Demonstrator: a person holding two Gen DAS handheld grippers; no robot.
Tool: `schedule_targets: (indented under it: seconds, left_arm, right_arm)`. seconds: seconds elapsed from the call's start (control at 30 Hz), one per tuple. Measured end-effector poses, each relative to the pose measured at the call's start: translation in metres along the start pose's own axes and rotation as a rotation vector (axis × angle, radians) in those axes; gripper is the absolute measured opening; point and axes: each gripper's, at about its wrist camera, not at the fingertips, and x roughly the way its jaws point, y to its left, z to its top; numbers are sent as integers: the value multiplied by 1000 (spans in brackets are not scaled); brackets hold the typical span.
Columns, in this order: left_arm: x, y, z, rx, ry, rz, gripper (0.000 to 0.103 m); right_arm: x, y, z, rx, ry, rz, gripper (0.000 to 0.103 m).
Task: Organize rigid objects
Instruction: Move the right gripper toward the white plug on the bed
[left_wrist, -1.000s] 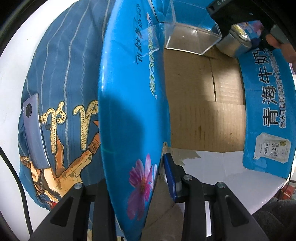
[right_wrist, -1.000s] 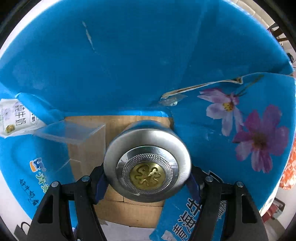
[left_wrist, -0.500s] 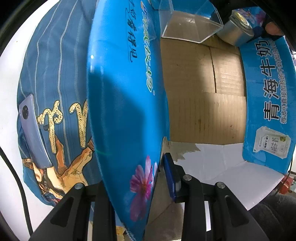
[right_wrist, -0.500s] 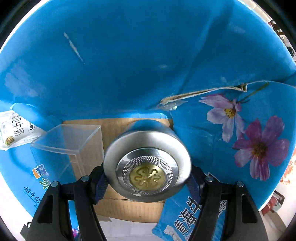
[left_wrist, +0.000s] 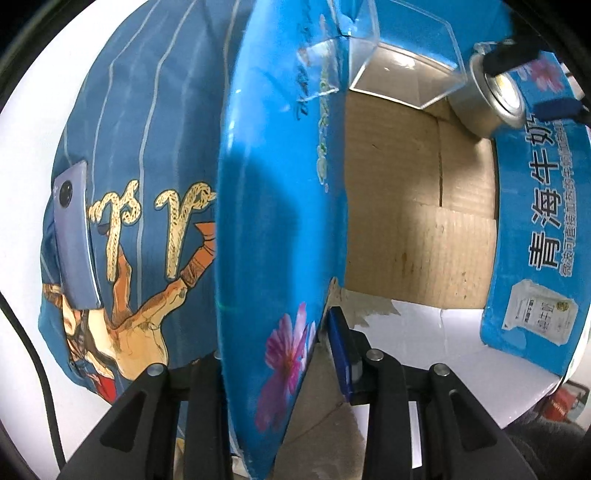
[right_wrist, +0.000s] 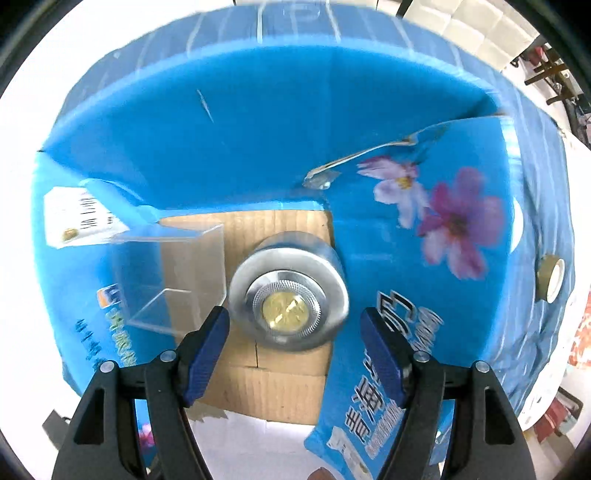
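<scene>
Metal cylinder (right_wrist: 288, 291) upright in box (right_wrist: 258, 147), cap up

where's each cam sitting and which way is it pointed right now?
Left wrist: on the left gripper, facing along the blue box flap it clamps, into the box; own fingers show.
Right wrist: on the open right gripper, facing down into the box at the metal tin; own fingers show.
Shared: tin, clear plastic box, cardboard floor.
</scene>
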Motion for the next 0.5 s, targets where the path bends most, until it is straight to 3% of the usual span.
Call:
schedule_targets:
  seconds: [0.1,0.23,0.5]
  left_arm:
    - [0,2,-1,-7,-13,0,30]
    - [-3,8,-13,-16,-23,-3,30]
    - [-2,13,-22,-21,-30,-5,30]
  right_arm:
    - [-22,-7,-10,-12,-42,35,76]
    - [-62,-45,-31,-6,-115,97,76]
    - [-108,-153,-87,71,-226,57,76]
